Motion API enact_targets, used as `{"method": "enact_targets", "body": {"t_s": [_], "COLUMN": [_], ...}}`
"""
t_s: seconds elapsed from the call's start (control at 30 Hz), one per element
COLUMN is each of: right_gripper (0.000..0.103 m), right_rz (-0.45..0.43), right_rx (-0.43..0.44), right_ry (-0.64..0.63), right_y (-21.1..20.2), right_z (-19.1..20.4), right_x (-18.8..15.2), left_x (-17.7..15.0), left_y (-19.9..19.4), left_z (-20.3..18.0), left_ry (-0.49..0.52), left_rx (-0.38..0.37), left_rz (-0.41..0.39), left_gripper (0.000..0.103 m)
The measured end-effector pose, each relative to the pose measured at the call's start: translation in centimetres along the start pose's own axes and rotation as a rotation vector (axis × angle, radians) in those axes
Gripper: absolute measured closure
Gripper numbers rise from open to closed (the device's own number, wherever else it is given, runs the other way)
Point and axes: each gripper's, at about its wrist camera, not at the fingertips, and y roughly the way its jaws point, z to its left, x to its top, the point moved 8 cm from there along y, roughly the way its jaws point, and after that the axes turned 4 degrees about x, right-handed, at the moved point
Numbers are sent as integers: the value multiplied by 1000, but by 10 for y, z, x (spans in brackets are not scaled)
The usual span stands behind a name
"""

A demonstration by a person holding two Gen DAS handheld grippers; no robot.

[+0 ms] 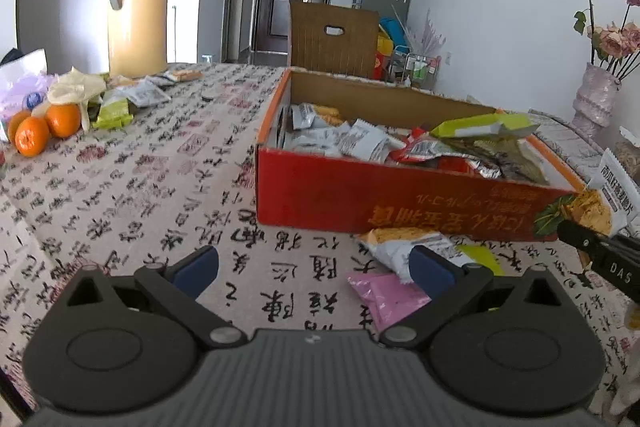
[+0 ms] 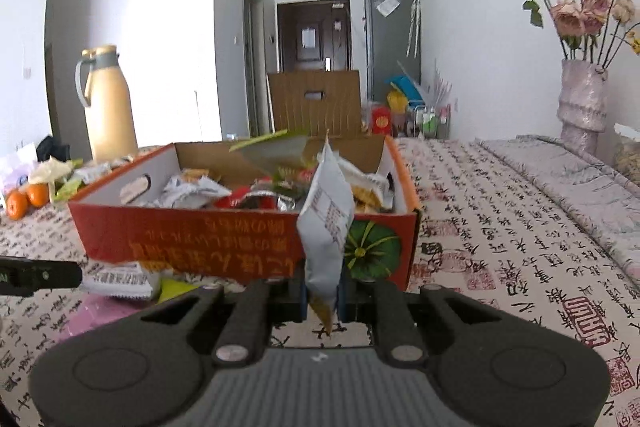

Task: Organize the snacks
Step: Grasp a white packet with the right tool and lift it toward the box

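Observation:
A red and orange cardboard box [image 1: 400, 203] [image 2: 192, 239] filled with snack packets stands on the patterned tablecloth. My right gripper [image 2: 322, 297] is shut on a white and orange snack packet [image 2: 326, 223], which stands upright, lifted just in front of the box's near wall. From the left wrist view that same packet [image 1: 610, 187] shows at the right edge, pinched by the right gripper [image 1: 576, 233]. My left gripper [image 1: 314, 267] is open low over the cloth, nothing between its fingers. Loose packets lie before the box: a white and orange one [image 1: 400, 247] and a pink one [image 1: 386, 293].
More snack packets [image 1: 120, 103] and oranges [image 1: 44, 129] lie at the far left by a beige thermos jug [image 1: 136, 11]. A vase of dried flowers [image 2: 582, 95] stands far right. A brown chair back [image 1: 334, 39] rises behind the box.

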Motion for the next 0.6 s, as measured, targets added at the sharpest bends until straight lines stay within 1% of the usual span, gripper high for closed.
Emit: {"method": "enact_targets", "body": {"t_s": [0.07,0.13,0.27,0.33,0.37,0.47,0.53,0.6], "right_gripper": [91,91,91,91,91,91,91,91], "right_rz": [-14,-24,-44,-49,-48,-54,-62,-65], "right_rx": [3,6,17,22,23,32,34,41], "right_ry": [9,13,21,31,35,44,47,49], "right_y": [-2,-3,-7,-7,-6,-7,-9,-9], "right_z": [-2,-2,-3,-5,-5,-6,-8,-8], "right_x": [1,1,2,2,2,2,3,2], "left_x": [5,11,19,21,21,19,14,11], "left_y": [-3,-2,2,8,12,22,31,38], "left_z": [-4,-10,-28,-39,-45,-57,-63,-67], "left_ry": [0,4,44,59,70,96,94,90], "left_rx": [-5,-6,7,6,15,41,55,60], "left_rz": [4,26,40,69,91,119,160,187], "left_gripper": [0,0,0,0,0,0,0,7]}}
